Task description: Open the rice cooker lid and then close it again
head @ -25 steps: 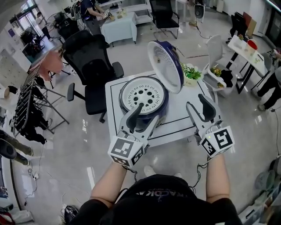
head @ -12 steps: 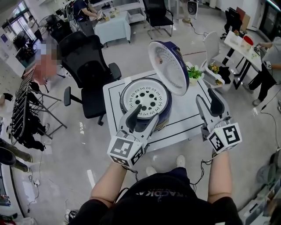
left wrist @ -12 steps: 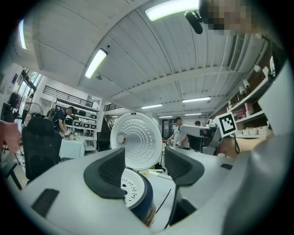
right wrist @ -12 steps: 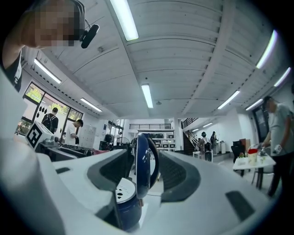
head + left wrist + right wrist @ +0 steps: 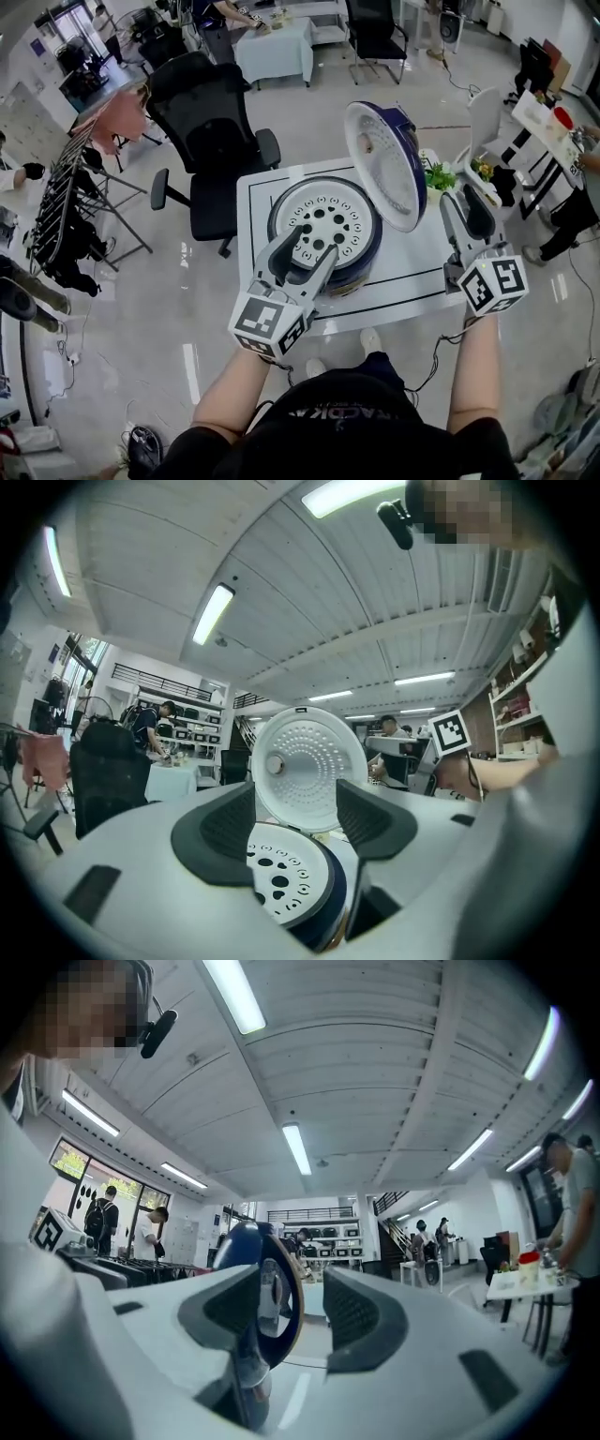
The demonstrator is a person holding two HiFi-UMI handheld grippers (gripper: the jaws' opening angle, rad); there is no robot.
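Nearest the person, the left gripper (image 5: 310,246) is hovering level over the near rim of the cooker (image 5: 364,268). Its jaws are standing apart and gripping nothing, with only the cooker's top showing below the gap between them. To the right, the right gripper (image 5: 466,213) is pointing level beside the cooker with its jaws spread wide. In the right gripper view the lid (image 5: 384,164) is showing edge-on in the gap, nearer the left jaw. In the head view the gripper is standing apart from the lid, so it is holding nothing. The cooker is sitting about mid-way on a white table (image 5: 257,234) marked with a black outline. Its body is round and dark blue, and a white disc (image 5: 323,228) pierced with round holes is filling its open top. The lid is standing open, raised almost upright from the cooker's far right side. Its white, dimpled inner face is turning toward the left gripper, a small round knob is showing on that face, and its dark blue shell is facing away. Just behind the lid, a green plant (image 5: 438,176) is sitting at the table's far right corner. Beyond the table's far left side, a black chair (image 5: 202,122) is standing on the glossy floor.
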